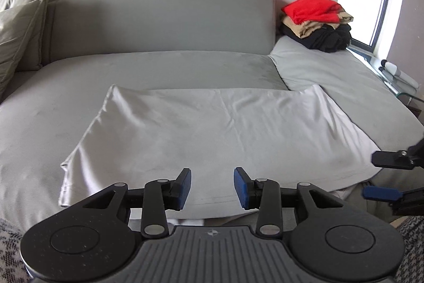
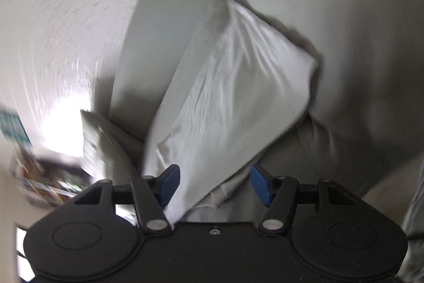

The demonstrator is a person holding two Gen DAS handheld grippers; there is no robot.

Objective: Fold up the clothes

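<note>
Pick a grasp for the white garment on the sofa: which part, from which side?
Take the white garment at a near hem corner, left one, from the sofa's front edge. It lies flat; only edges and corners offer a pinchable lip, and the near hem sits just ahead of the left tool.

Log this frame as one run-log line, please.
stage: white garment flat on sofa | left claw: open, empty | right claw: open over garment | folded pile: far corner
</note>
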